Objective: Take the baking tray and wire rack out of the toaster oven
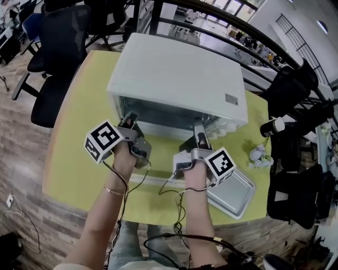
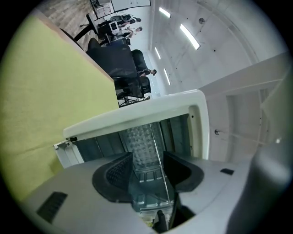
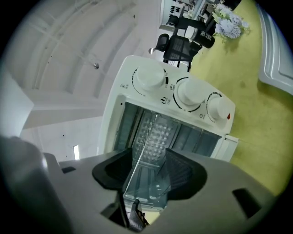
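Steel baking tray (image 1: 237, 199) already out, lying on yellow table (image 1: 79, 158) just beside my right gripper (image 1: 199, 129). Wire rack (image 2: 159, 160) in mouth of white toaster oven (image 1: 179, 74), its wire running between jaws of both grippers. Left gripper (image 1: 129, 120) and right both gaping, pads not pinching wire as far as I see. Risks, my read: pull before clamping, rack slips; uneven pull skews rack, jams it against oven sides; right hand backing out clips tray.

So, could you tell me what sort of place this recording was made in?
Likely an open office or lab: black office chairs, a black railing, the toaster oven on a yellow table.
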Tool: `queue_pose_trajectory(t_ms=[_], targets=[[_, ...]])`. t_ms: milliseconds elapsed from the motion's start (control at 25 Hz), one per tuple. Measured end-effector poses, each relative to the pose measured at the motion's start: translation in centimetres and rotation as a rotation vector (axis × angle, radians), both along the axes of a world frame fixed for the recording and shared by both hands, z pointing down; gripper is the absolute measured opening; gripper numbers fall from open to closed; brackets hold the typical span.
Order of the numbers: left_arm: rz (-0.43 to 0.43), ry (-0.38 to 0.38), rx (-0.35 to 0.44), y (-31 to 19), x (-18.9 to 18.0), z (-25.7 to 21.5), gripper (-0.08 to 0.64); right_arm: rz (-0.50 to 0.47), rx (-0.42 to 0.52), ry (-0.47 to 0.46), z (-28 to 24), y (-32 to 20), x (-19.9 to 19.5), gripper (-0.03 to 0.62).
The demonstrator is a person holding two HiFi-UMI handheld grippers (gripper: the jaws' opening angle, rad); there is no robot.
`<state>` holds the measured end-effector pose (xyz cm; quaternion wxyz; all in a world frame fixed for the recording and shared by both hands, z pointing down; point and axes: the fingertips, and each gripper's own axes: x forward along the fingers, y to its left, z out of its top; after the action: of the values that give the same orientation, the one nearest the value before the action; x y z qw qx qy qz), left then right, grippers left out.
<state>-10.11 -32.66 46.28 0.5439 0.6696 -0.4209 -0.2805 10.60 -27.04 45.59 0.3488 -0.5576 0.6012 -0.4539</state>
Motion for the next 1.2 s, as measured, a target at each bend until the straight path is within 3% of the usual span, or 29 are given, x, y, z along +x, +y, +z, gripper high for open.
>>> queue_pose_trajectory(t_ms=[320, 560, 880, 1200], targets=[[-0.019, 0.028, 0.057, -1.4, -0.1, -0.7, 0.189, 0.062, -0.016, -0.017, 0.6, -0.9, 0.9, 0.207], [-0.023, 0.038, 0.071, -2.1, 0.4, -1.1, 0.183, 0.084, 0.038, 0.0, -0.3, -2.4, 2.2, 0.202], [-0.028, 0.05, 0.077, -3.4, 0.6, -1.1, 0.176, 0.16, 0.041, -0.011, -0.2, -3.7, 3.4, 0.189], [-0.037, 0.063, 0.072, -4.8, 1.0, -0.5, 0.158, 0.169, 0.077, -0.021, -0.2, -5.4, 4.0, 0.161]])
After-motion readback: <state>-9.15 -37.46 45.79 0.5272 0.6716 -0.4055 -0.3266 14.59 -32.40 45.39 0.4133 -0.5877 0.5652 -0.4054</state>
